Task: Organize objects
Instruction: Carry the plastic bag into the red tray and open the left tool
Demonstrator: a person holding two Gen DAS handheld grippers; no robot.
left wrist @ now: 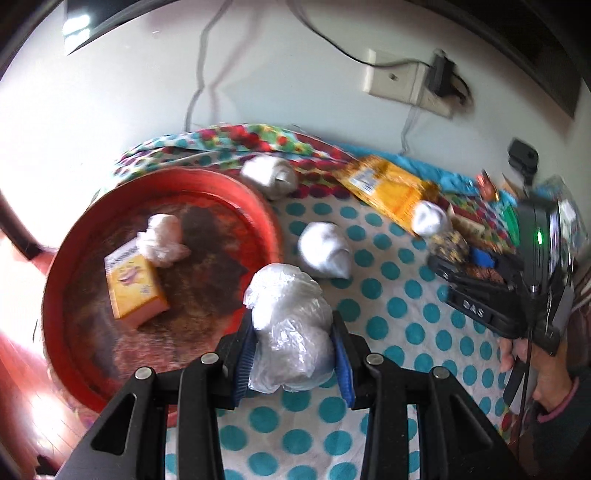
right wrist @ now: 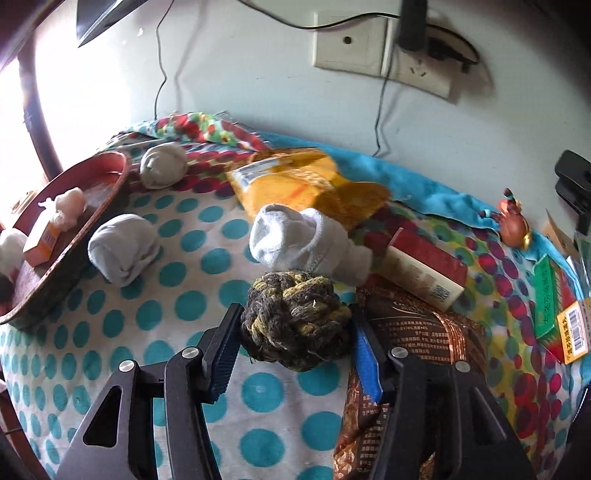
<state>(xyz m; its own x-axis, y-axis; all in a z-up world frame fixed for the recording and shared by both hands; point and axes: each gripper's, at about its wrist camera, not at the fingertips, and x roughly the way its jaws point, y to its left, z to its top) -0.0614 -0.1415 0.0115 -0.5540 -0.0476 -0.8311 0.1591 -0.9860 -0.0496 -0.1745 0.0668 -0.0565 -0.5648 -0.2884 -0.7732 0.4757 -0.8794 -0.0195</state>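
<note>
The left tool point(left wrist: 293, 349) is clamped on a crumpled clear plastic bag point(left wrist: 291, 325), holding it just beside the rim of the red tray point(left wrist: 258, 192). The right tool point(right wrist: 295, 332) has its blue-padded fingers point(right wrist: 225, 343) closed narrowly around one dark yellow-and-brown knotted rope ball point(right wrist: 295, 319), which sits low over the dotted cloth point(right wrist: 177, 306). Inside the tray lie one small orange box point(left wrist: 135, 286) and one bundle of whitish plastic point(left wrist: 162, 240), touching each other. Three rolled sock balls show outside it: one grey point(right wrist: 162, 170) just beyond the tray's far rim, one pale point(right wrist: 123, 249) just beside the tray's wall, and one white point(right wrist: 306, 240) directly behind the rope ball. Further back lies one yellow packet point(right wrist: 295, 181); to the right sit one red-and-cream box point(right wrist: 424, 269), one brown printed packet point(right wrist: 417, 332) touching the right tool, one green-and-red box point(right wrist: 550, 302), and one small brown figurine point(right wrist: 513, 225). The surface is covered with a white cloth with teal dots, with a brighter multicoloured cloth point(right wrist: 207, 125) and a blue fabric edge point(right wrist: 424, 184) against a pale wall point(right wrist: 258, 74). One wall socket plate point(right wrist: 354, 40) holds a black plug point(right wrist: 412, 26), and thin cables point(right wrist: 160, 55) hang down.
</note>
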